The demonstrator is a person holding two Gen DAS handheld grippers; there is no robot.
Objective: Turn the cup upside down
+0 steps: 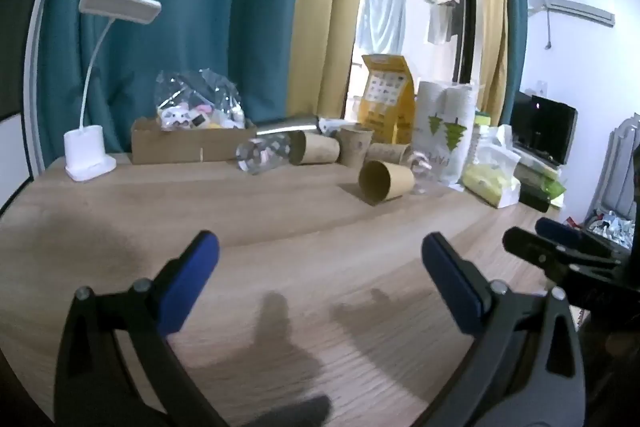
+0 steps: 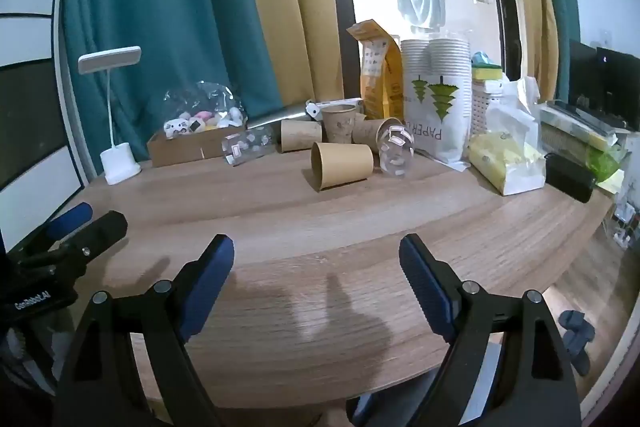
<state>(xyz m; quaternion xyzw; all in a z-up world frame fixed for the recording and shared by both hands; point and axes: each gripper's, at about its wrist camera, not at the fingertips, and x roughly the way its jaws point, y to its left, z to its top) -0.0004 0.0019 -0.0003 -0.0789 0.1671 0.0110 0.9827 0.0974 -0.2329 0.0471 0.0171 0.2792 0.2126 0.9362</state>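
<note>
A brown paper cup (image 2: 342, 165) lies on its side on the wooden table (image 2: 320, 227), mouth toward the left; it also shows in the left wrist view (image 1: 385, 179). Behind it lie more brown cups (image 2: 301, 135), one standing upright (image 2: 339, 123), and clear plastic cups (image 2: 396, 151). My left gripper (image 1: 320, 263) is open and empty above the near part of the table. My right gripper (image 2: 316, 259) is open and empty, well short of the lying cup. Each gripper shows at the edge of the other's view.
A white desk lamp (image 2: 118, 155) stands at the back left beside a cardboard tray (image 2: 188, 147) of small toys. A bag of stacked paper cups (image 2: 438, 99), a yellow pouch (image 2: 378, 75) and plastic bags (image 2: 506, 163) crowd the back right. Curtains hang behind.
</note>
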